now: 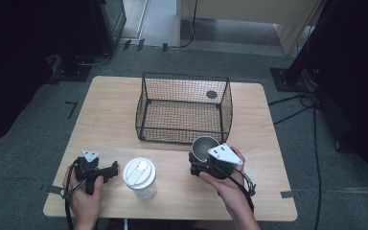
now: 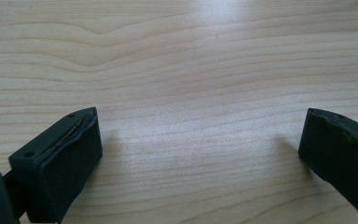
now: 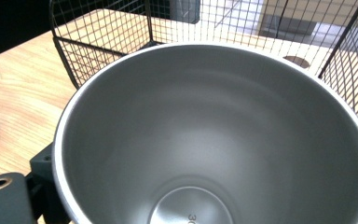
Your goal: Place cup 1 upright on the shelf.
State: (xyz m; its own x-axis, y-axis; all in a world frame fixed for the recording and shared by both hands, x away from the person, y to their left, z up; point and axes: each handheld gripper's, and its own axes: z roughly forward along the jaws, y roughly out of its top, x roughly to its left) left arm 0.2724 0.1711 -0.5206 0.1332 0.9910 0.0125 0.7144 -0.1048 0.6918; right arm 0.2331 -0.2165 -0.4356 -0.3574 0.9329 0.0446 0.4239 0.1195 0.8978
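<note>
R gripper [image 1: 202, 160] pinching steel cup [image 1: 205, 146], L gripper [image 1: 111, 172] spread on table [image 1: 110, 120]: keep cup upright, clear wire basket [image 1: 184, 108] rim, lower in.

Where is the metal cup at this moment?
In the high view the metal cup sits in the right hand-held gripper, right of the lidded plastic cup and just in front of the wire basket.
</note>
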